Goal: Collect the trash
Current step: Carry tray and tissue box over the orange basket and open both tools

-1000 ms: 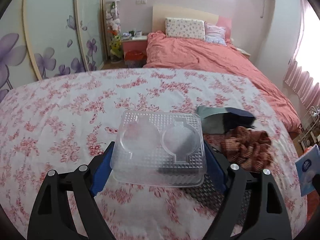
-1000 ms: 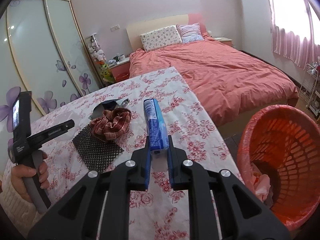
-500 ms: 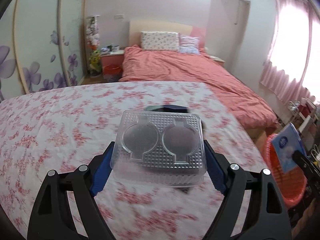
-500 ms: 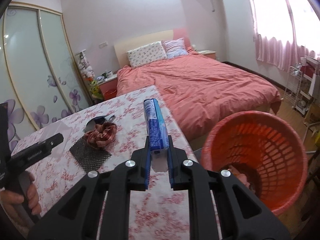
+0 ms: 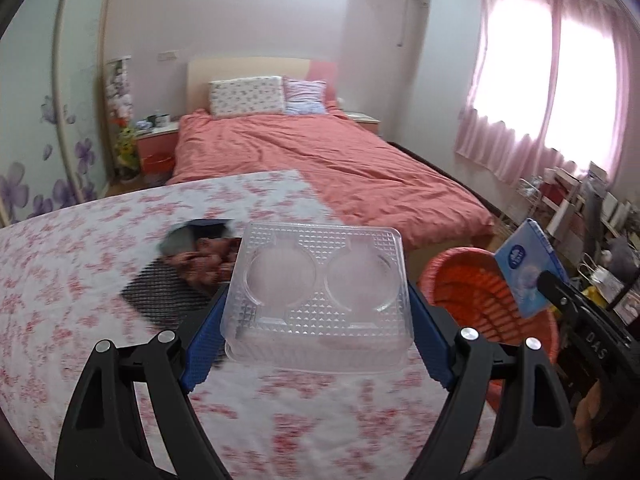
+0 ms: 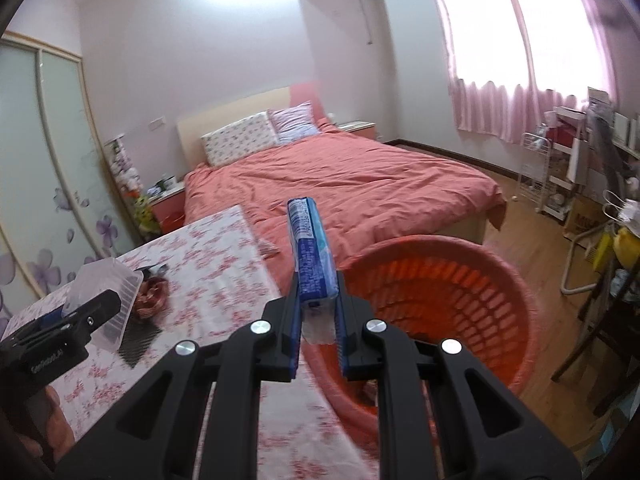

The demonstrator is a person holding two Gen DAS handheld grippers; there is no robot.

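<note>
My left gripper (image 5: 318, 322) is shut on a clear plastic clamshell container (image 5: 320, 292) and holds it above the floral table near its right edge. It also shows in the right wrist view (image 6: 106, 306). My right gripper (image 6: 318, 308) is shut on a blue tissue pack (image 6: 312, 256), held upright just left of the red mesh trash basket (image 6: 444, 300). In the left wrist view the tissue pack (image 5: 524, 270) hangs over the basket (image 5: 476, 292), which stands on the floor right of the table.
A plaid scrunchie (image 5: 204, 258), a black mesh mat (image 5: 160, 292) and a dark cloth (image 5: 192, 232) lie on the floral tablecloth (image 5: 80, 260). A pink bed (image 5: 320, 160) lies beyond. Shelves and clutter (image 6: 580, 184) stand at the right wall.
Both grippers have swung right with their loads, toward the table's right edge. The red basket has come closer in both views, and the tissue pack now hangs at its rim.
</note>
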